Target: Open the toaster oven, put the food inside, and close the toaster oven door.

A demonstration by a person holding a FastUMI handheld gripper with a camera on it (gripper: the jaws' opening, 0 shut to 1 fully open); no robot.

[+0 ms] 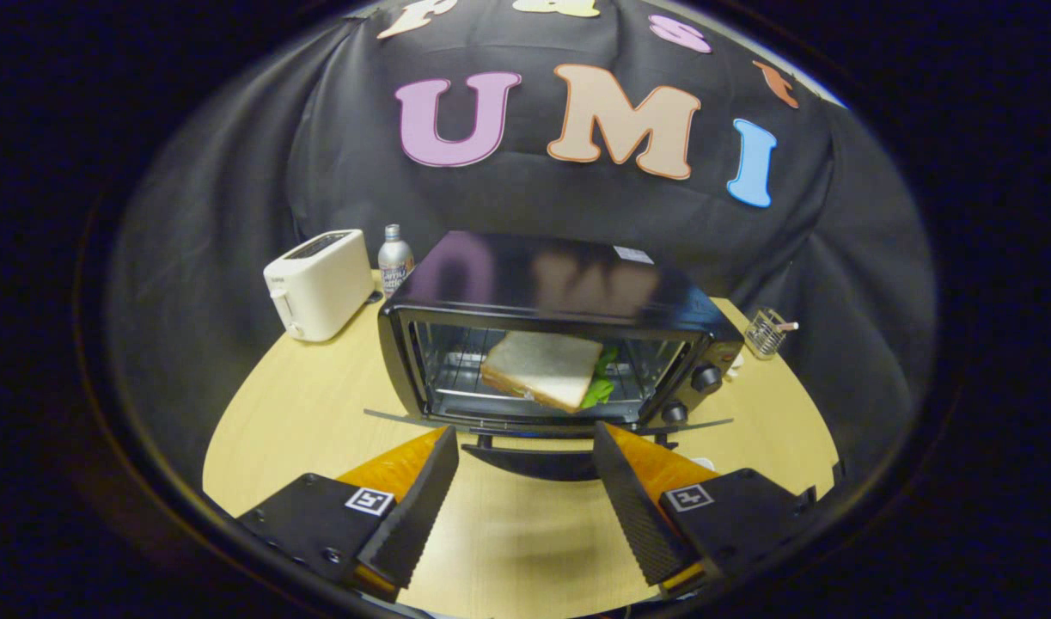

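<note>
Leftmost on the pale wooden table (319, 395) stands a white pop-up toaster (319, 284), well away from the work and seemingly no part of this job. Just beside it, toward the oven, a small metal bottle (394, 258) stands upright, likewise out of the way.

Centre stage sits the black toaster oven (559, 331), its mouth facing the fingers. Its door (542, 430) hangs folded down flat toward the gripper, the handle nearest, which is why the cavity is open to sight. On the wire rack inside lies the sandwich (546, 370), white bread with a green leaf poking out at its right side. It sits slightly askew but well within the cavity, so the door should swing shut without catching it.

Nearer than the door, the gripper (525, 481) is released: its two ridged fingers (413, 507) are spread wide apart with nothing between them, only bare table showing in the gap. Their tips sit close to the lowered door's handle, on either side of it. Judging from this layout, the food step looks done and closing the door remains; the spread fingers suit hooking under or pushing the door's edge upward.

Right of the oven, its two knobs (701, 383) face forward, and beyond them a small wire basket (766, 331) rests near the table's edge.
</note>
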